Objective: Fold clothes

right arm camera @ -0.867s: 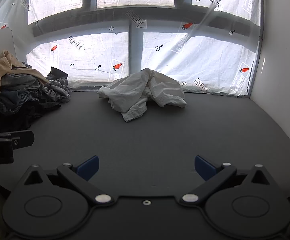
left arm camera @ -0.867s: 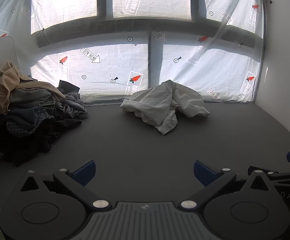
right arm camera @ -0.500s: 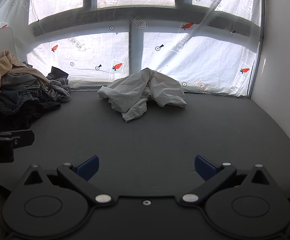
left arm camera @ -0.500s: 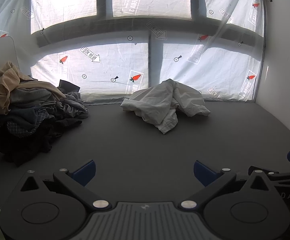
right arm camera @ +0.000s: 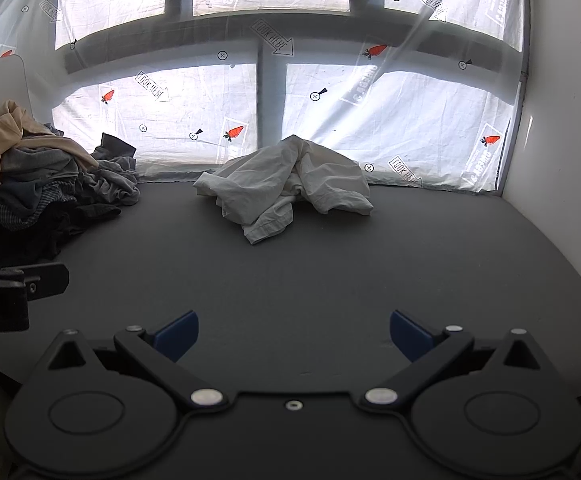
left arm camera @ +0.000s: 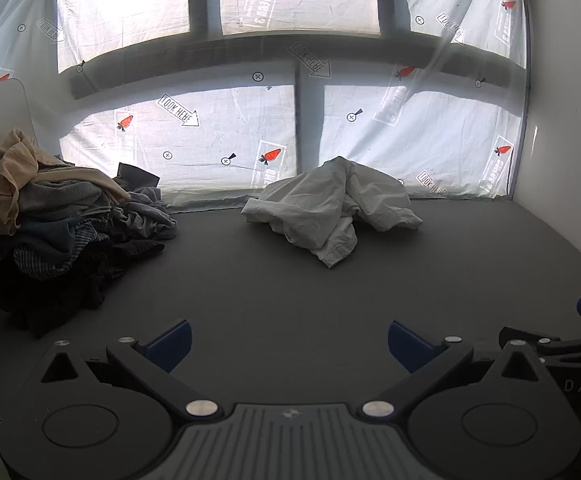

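Across the back window sheet [left arm camera: 218, 136], arrows read "LOOK HERE" beside red carrots. Far left sat a clothes heap [left arm camera: 50, 224]; mid-table [left arm camera: 290, 300], well apart, lay the crumpled white garment [left arm camera: 330, 212]. Left gripper [left arm camera: 288, 344] and right gripper [right arm camera: 294, 336] both gaped wide, holding nothing, short of the cloth.

Daylight glows through printed plastic sheeting [left arm camera: 226, 136] over the window; a white wall [left arm camera: 562, 160] flanks the dark surface [left arm camera: 290, 288].

Both wrist views look low across the table [left arm camera: 290, 288] toward the window [right arm camera: 370, 120].
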